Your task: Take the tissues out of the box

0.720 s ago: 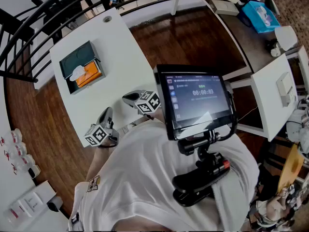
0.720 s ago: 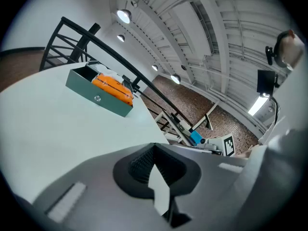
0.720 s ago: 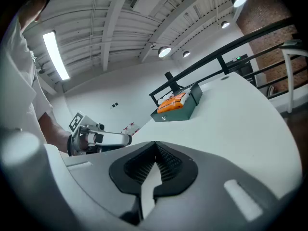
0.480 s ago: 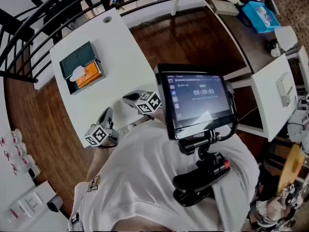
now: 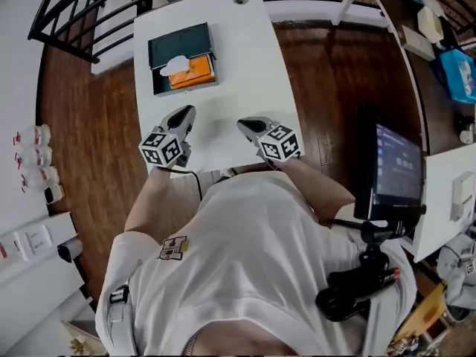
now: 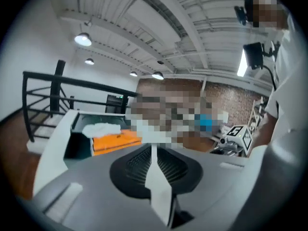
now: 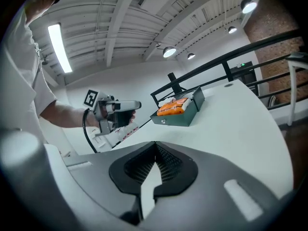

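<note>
With left gripper (image 5: 184, 114) and right gripper (image 5: 248, 125) jaws clenched empty, the tissue (image 5: 175, 65) looks soft and light, best pinched at its raised tuft.

- You've turned square to the table (image 5: 253, 58); the box (image 5: 178, 39) now lies straight ahead.
- Your left gripper (image 5: 185, 113) and right gripper (image 5: 245, 125) now sit level, side by side.
- The monitor (image 5: 398, 171) has swung to your right.

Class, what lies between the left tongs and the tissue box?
Only bare white table separates the left tongs from the tissue box, as the head view shows.
</note>
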